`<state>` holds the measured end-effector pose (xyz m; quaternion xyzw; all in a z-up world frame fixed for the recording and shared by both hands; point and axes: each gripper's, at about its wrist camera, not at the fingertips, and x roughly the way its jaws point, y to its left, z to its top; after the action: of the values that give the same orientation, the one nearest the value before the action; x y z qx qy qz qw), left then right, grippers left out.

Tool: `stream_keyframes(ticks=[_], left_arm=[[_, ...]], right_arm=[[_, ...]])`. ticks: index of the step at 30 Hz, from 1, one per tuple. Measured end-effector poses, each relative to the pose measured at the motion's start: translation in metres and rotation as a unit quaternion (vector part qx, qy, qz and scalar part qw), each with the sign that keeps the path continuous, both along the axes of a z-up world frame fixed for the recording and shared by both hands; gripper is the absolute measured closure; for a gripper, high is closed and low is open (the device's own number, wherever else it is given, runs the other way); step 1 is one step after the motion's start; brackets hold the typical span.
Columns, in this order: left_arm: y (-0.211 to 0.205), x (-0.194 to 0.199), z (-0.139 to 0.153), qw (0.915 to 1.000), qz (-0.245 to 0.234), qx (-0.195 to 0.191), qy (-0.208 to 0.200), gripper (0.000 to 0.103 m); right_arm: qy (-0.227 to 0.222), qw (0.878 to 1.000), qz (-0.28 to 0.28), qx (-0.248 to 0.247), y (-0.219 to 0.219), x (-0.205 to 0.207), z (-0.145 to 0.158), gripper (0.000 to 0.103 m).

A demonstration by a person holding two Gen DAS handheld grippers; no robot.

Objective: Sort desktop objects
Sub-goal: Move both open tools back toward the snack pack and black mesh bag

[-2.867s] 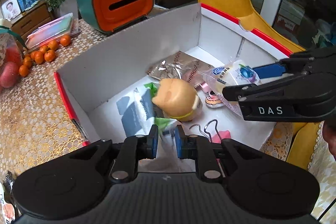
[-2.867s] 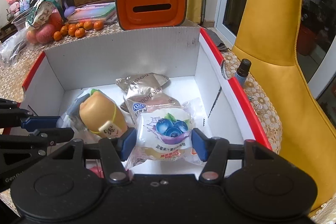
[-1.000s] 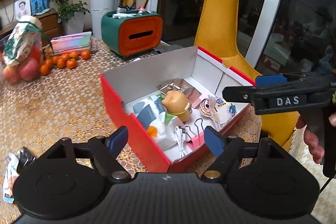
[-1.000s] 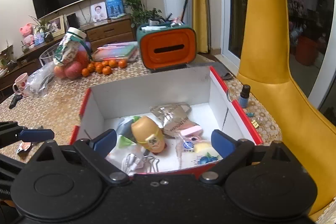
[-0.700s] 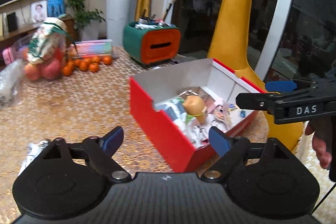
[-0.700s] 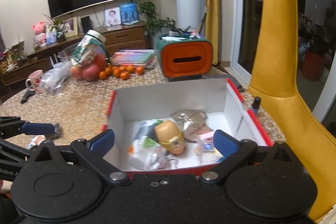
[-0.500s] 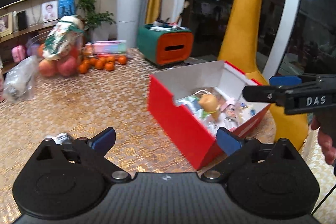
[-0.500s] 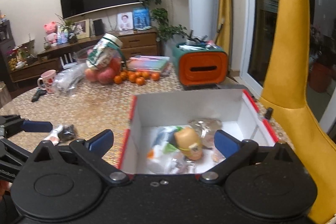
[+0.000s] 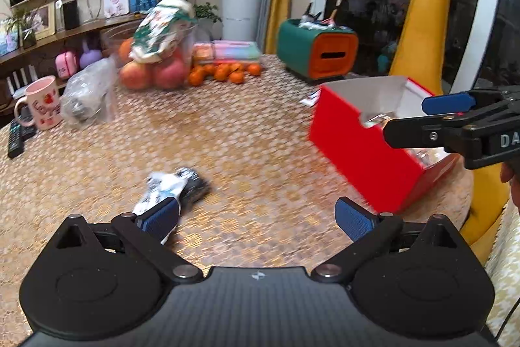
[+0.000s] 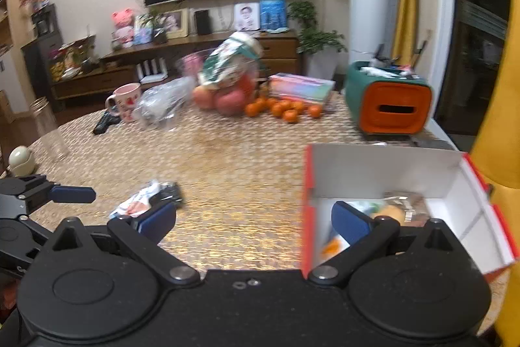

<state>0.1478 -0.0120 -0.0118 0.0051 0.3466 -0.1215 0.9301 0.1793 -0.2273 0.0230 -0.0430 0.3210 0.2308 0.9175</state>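
Both the left gripper (image 9: 256,218) and the right gripper (image 10: 253,221) are wide apart, holding nothing. A packet (image 9: 169,184) lies on the table (image 9: 227,135), well apart from the red box (image 9: 367,145).

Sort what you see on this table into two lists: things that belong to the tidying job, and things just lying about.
Part of the job:
red box with sorted items inside
loose packet on the table
left gripper and right gripper, both open and empty

Just lying about:
mug
oranges
apples
remote
green and orange organiser
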Motion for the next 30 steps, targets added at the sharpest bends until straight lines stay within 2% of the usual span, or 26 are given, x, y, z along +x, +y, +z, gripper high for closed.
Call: stream_keyframes(ticks=[8, 18, 30], left_arm=[[0.036, 0.014, -0.02, 0.9997, 0.021, 0.008, 0.013, 0.0], [0.063, 0.04, -0.05, 0.9985, 0.034, 0.008, 0.042, 0.0], [0.07, 0.075, -0.082, 0.9978, 0.029, 0.046, 0.038, 0.001]], right_arm=[[0.019, 0.998, 0.048, -0.022, 0.05, 0.013, -0.017, 0.001], [0.079, 0.992, 0.086, -0.046, 0.093, 0.053, -0.053, 0.001], [0.106, 0.988, 0.095, -0.063, 0.114, 0.084, -0.083, 0.003]])
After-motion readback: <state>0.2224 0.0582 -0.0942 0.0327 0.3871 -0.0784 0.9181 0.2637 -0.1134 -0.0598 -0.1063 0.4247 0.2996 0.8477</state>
